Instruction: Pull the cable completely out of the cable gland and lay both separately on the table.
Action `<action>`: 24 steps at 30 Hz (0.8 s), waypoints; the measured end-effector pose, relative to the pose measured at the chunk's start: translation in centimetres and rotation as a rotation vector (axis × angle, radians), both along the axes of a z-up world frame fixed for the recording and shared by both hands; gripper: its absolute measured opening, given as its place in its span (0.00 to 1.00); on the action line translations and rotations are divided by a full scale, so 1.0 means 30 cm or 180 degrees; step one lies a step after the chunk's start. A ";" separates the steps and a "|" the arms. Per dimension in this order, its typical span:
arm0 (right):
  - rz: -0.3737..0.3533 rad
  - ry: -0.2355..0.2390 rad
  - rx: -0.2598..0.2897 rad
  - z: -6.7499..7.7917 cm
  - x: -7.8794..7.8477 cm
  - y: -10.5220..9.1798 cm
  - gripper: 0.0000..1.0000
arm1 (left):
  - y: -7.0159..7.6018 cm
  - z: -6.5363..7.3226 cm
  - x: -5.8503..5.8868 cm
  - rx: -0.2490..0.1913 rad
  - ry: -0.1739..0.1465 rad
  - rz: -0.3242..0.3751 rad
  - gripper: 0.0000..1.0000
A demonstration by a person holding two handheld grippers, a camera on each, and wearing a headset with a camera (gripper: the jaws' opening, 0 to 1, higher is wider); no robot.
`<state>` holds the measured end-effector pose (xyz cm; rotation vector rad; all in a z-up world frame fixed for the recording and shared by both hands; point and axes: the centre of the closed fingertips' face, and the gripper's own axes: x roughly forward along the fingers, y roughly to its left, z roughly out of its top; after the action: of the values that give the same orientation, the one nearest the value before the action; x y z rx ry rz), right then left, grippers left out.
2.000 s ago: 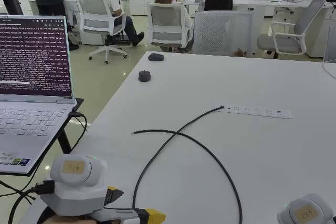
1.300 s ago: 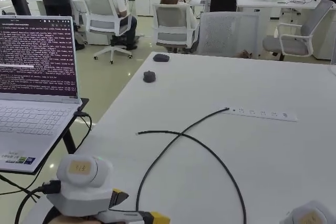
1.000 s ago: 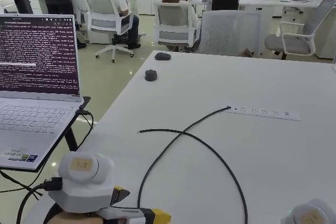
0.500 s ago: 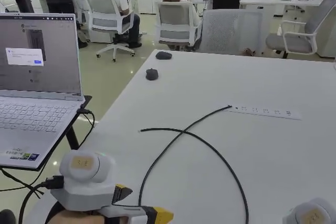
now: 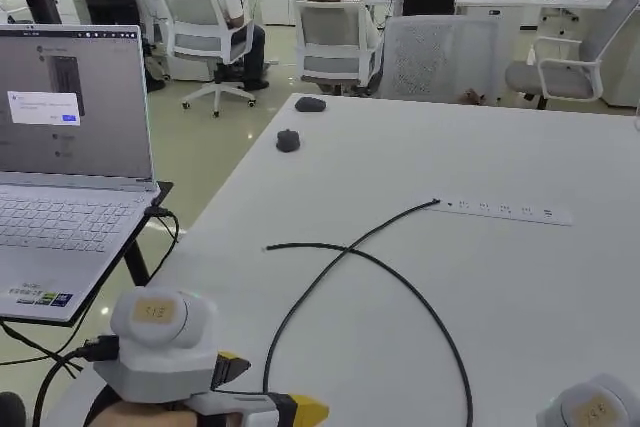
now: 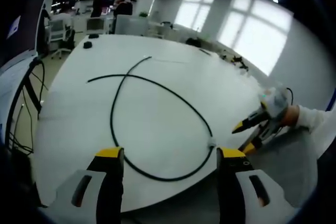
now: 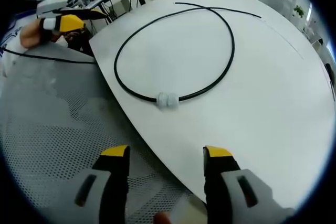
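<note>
Since the earlier pictures, the lines of text on the screen of the open silver laptop [image 5: 70, 127] have been replaced by a pale window with a small dialog box. The thin black cable [image 5: 410, 297] has been left lying as it was on the white table [image 5: 560, 117], so it is judged that the pulling has not yet been begun. The cable is laid in a wide loop, with its two ends crossed toward the table's far side. One end is pointed toward the left edge and the other toward the flush white socket strip [image 5: 505, 212], just beside whose end it stops. The small white cable gland [image 7: 168, 99] is threaded on the part of the loop nearest the near edge, and its long axis is run along that edge with the cable. The left gripper [image 6: 170, 153] and the right gripper [image 7: 165, 151] are held at the near edge, apart from the cable, each with jaws spread wide and nothing between them.
</note>
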<state>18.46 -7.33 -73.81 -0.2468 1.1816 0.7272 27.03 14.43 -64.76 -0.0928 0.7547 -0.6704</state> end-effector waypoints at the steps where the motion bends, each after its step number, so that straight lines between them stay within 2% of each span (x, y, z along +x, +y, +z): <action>1: 0.0002 0.0002 -0.0001 0.000 -0.001 0.000 0.59 | 0.000 0.001 0.000 -0.0004 -0.0003 0.0000 0.72; 20: 0.0081 0.0002 -0.0055 -0.004 -0.005 0.001 0.58 | -0.005 0.009 0.003 -0.0032 -0.0028 -0.0018 0.72; 24: 0.0191 -0.0040 -0.0077 0.001 0.004 0.006 0.52 | -0.003 0.010 0.003 -0.0035 -0.0030 -0.0009 0.72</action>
<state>18.58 -7.15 -73.78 -0.3078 1.1758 0.7630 27.11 14.34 -64.47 -0.0987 0.7423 -0.6772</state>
